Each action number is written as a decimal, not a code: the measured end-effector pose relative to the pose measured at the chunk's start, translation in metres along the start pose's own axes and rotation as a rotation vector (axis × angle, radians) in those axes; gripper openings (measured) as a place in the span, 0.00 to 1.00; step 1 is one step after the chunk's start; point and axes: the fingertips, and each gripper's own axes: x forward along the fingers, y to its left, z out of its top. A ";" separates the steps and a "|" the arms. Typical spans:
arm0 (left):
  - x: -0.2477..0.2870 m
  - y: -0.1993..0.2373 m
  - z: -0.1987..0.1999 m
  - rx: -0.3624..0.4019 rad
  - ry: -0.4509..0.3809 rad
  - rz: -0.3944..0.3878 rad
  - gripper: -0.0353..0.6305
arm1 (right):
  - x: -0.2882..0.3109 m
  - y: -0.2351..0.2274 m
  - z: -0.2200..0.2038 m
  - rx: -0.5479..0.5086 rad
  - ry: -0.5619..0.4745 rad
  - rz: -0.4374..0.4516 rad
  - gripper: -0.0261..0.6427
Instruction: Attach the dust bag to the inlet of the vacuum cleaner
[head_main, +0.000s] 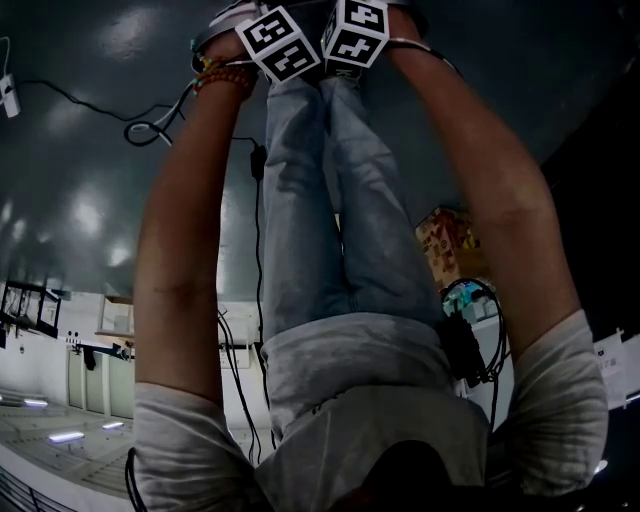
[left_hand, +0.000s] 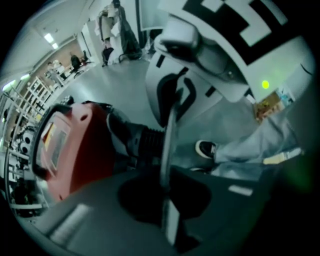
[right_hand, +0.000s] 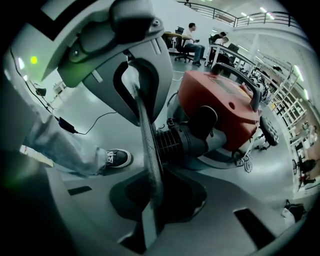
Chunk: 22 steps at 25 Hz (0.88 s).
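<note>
Dust bag (right_hand: 145, 130): a thin flat sheet seen edge-on, held in the air between both claws. It is apart from the vacuum cleaner and not on its inlet.
Handling: probably light and flimsy, easy to crease or tear. It is best held at opposite edges near its opening, so that it stays taut.
Left claw (left_hand: 167, 200): clenched on the bag's edge.
Right claw (right_hand: 152, 200): clenched on the opposite edge, facing the left one.
Vacuum cleaner (right_hand: 225, 105): red, on the floor (right_hand: 90, 105) just beyond the bag, with a black ribbed cuff (right_hand: 172, 142) towards it.
Hard to make out: the bag's face and opening, and whether the cuff is the inlet. The head view shows neither bag nor vacuum cleaner.
</note>
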 end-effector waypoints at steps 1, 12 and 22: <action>0.000 0.001 0.001 0.003 -0.002 0.002 0.08 | -0.001 -0.001 -0.001 -0.007 0.010 -0.005 0.09; -0.004 0.010 0.011 0.013 -0.009 -0.012 0.08 | 0.000 -0.010 -0.007 0.064 -0.003 0.002 0.09; 0.009 0.012 -0.001 -0.042 0.015 -0.027 0.07 | 0.000 -0.011 -0.003 0.024 0.020 0.035 0.09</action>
